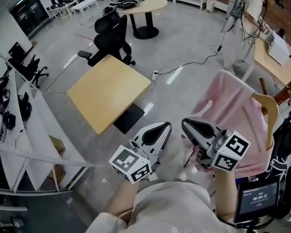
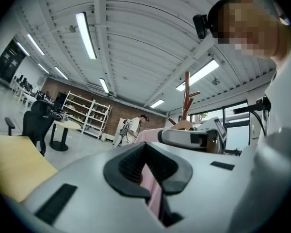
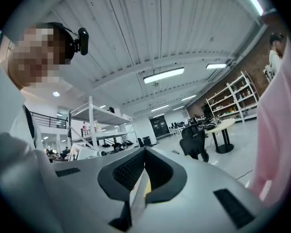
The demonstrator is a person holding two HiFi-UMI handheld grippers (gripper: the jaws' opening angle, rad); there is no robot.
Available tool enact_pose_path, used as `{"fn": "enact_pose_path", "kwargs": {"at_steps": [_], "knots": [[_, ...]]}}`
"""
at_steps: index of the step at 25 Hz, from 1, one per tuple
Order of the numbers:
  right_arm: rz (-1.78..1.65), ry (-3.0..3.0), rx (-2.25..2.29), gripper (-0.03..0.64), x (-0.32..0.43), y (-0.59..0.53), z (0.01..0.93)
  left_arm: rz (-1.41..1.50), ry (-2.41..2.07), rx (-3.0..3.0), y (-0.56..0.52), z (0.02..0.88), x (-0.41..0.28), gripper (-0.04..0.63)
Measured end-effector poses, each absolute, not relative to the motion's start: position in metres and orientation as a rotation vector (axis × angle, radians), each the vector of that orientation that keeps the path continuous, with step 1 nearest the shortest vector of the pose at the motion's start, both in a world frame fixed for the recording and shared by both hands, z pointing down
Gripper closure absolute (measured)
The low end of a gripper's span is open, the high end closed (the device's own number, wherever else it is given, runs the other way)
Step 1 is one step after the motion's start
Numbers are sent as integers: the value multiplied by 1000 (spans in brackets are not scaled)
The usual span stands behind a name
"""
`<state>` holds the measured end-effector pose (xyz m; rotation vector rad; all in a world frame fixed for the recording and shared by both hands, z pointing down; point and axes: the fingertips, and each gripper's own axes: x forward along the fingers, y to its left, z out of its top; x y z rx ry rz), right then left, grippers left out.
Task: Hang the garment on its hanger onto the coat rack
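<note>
A pink garment [image 1: 233, 110] hangs on a wooden hanger [image 1: 270, 111] at the right of the head view, up against the brown wooden coat rack [image 1: 290, 87]; the hanger's hook is hidden. My left gripper [image 1: 164, 126] is shut and empty, held left of the garment. My right gripper [image 1: 185, 124] is shut too, its tip close to the garment's lower left edge, with nothing between the jaws. In the left gripper view the shut jaws leave a slit showing pink cloth beyond, and the rack [image 2: 186, 95] rises behind. The garment [image 3: 279, 130] fills the right edge of the right gripper view.
A yellow square table [image 1: 109, 91] stands ahead on the left with a black office chair [image 1: 109, 39] behind it. White shelving [image 1: 24, 130] runs along the left. A round table [image 1: 144, 5] is far back. A timer screen [image 1: 257, 198] sits at the lower right.
</note>
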<state>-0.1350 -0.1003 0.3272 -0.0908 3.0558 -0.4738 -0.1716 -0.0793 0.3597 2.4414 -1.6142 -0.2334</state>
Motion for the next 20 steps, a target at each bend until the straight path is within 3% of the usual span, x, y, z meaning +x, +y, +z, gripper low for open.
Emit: {"fn": "enact_pose_path", "kwargs": {"at_steps": [6, 20], "knots": [[-657, 3037, -12, 606, -168, -78, 365, -268, -1712, 2329, -40, 373, -201, 589], [-644, 3096, 277, 606, -199, -44, 381, -199, -1787, 2266, -31, 389, -205, 589]]}}
